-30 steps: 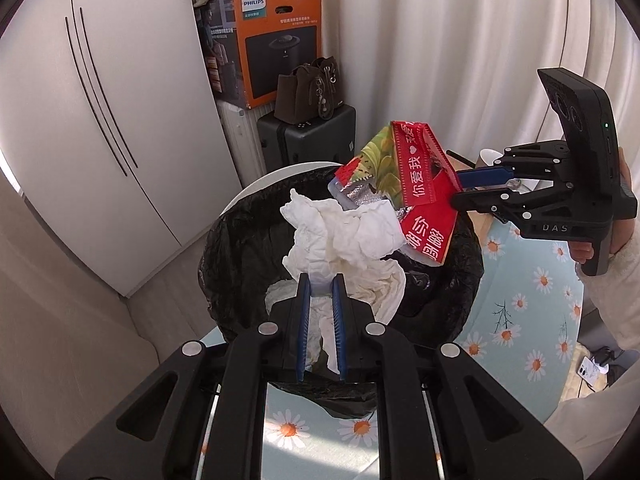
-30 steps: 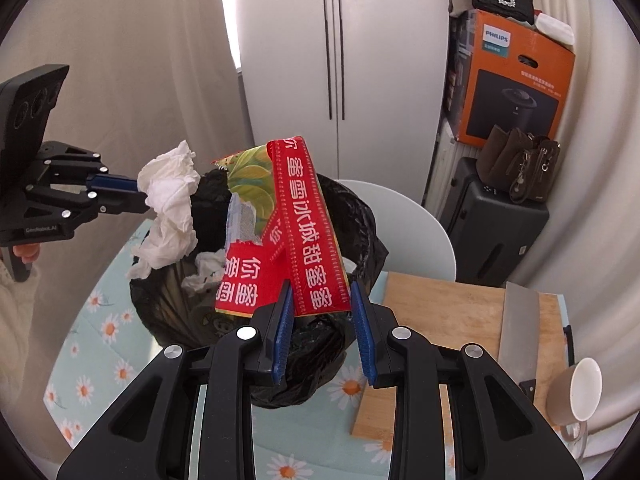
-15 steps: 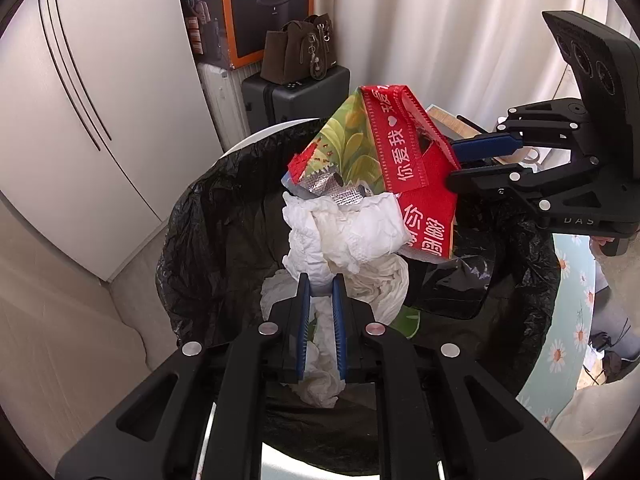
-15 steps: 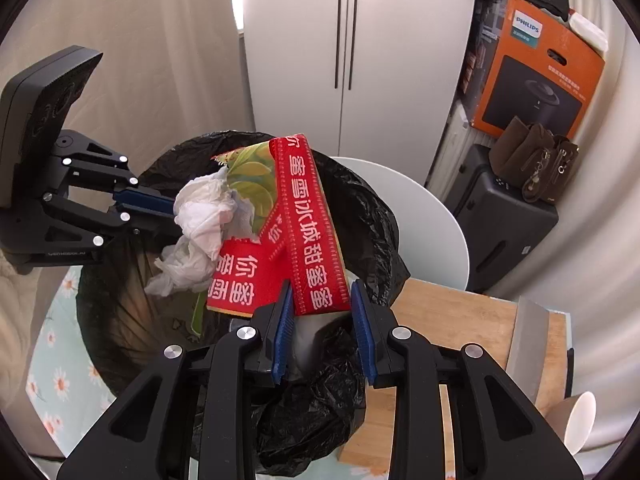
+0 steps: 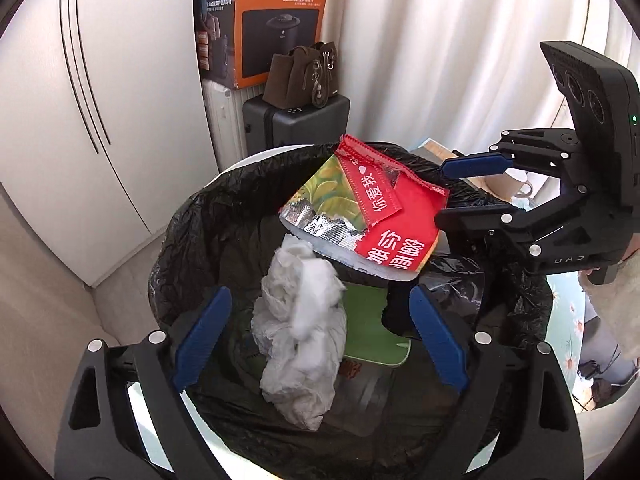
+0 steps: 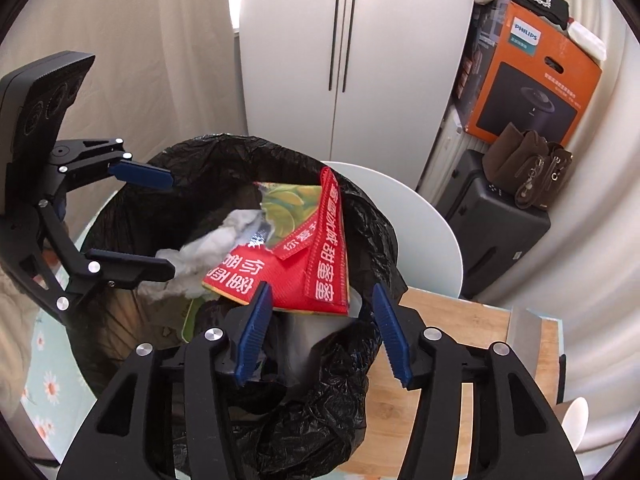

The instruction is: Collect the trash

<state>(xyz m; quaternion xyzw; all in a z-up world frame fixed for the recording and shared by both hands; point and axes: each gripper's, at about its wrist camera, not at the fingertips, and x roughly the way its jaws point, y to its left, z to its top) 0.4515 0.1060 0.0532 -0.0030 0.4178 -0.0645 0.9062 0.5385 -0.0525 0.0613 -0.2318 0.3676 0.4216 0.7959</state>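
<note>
Both tongs released over bin [image 5: 224,216]: left tongs [image 5: 320,336] spread around tissue [image 5: 304,320], right tongs [image 6: 324,332] spread beside red wrapper [image 6: 296,268]. Neither touching.

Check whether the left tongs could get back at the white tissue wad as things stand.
Probably yes. The left tongs are open above the black-lined bin, and the white tissue wad lies between their fingers with nothing over it; the red snack wrapper sits farther back.

One bin [image 5: 240,216], one red snack bag [image 5: 384,216], one tissue wad [image 5: 304,320], two tongs [image 5: 320,332] [image 6: 324,328]
</note>
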